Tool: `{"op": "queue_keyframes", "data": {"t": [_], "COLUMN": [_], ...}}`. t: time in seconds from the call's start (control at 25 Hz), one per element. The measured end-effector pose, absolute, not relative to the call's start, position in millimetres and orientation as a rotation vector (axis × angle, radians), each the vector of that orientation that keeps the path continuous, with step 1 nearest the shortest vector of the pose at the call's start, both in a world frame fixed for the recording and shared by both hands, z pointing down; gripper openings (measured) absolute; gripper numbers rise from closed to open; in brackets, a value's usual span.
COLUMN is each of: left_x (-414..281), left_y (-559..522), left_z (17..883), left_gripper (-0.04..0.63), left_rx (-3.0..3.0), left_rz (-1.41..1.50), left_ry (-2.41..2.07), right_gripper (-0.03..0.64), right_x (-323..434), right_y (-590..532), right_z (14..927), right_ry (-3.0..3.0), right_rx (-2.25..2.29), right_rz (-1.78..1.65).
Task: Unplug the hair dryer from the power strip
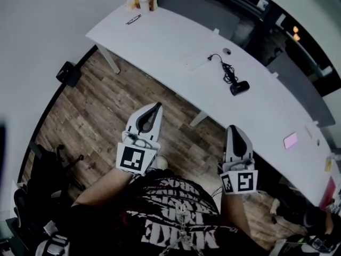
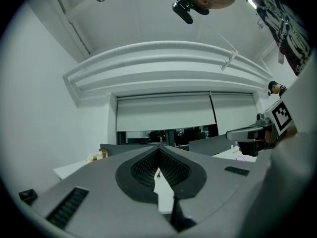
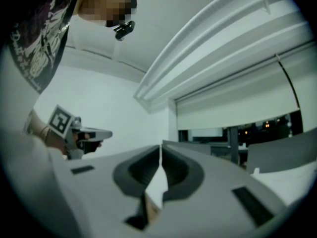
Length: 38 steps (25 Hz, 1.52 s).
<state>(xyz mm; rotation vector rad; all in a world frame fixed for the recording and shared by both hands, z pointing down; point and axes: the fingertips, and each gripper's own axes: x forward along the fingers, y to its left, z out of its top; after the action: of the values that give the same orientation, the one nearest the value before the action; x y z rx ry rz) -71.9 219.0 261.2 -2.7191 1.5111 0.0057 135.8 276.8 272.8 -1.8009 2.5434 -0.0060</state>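
Note:
In the head view a black hair dryer [image 1: 240,87] lies on the long white table [image 1: 160,41], its black cord [image 1: 227,71] coiling back to a plug [image 1: 213,56] beside a faint white power strip [image 1: 196,64]. Both grippers are held level over the wood floor, short of the table's near edge and well apart from the dryer. My left gripper [image 1: 157,106] is shut with nothing in it; its tips meet in its own view [image 2: 158,149]. My right gripper [image 1: 233,128] is shut and empty too [image 3: 160,148].
Small bottles and a box [image 1: 141,3] stand at the table's far left end, with a dark pen-like item [image 1: 133,19] nearby and a pink note [image 1: 290,140] to the right. Grey partitions [image 1: 197,7] back the table. A black box [image 1: 68,73] and an office chair [image 1: 45,180] are on the floor at left.

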Motion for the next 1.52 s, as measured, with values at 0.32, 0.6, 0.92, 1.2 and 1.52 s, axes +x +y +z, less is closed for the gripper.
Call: {"op": "queue_keyframes", "data": {"t": [0.32,0.6,0.92,1.2,1.52], "left_x": [-95.1,-132.1,-148.8,-145.8,-126.7], "left_y": [216.9,210.6,216.5,216.9,221.1], "left_z": [261.3,263.5,264.6,269.9,288.5], "left_gripper": [0.025,0.026,0.026,0.026,0.026], "left_rx": [-2.691,-2.705,-2.686,-2.664,-2.74], "left_rz": [0.079,0.129,0.112,0.082,0.02], "left_ry": [1.53,1.593,1.638,1.636,1.61], "right_gripper": [0.035,0.035,0.035,0.035,0.035], "right_x": [117.1,69.9,56.4,73.6,91.2], "right_y": [268.1,256.5,256.1,264.5,264.7], "right_z": [257.3,250.8,236.3,252.7,269.2], "right_ry": [2.555,2.653,2.672,2.647,2.609], "right_rx": [-1.784,-1.725,-1.693,-1.74,-1.796], "right_rz": [0.099,0.11,0.16,0.092,0.035]}}
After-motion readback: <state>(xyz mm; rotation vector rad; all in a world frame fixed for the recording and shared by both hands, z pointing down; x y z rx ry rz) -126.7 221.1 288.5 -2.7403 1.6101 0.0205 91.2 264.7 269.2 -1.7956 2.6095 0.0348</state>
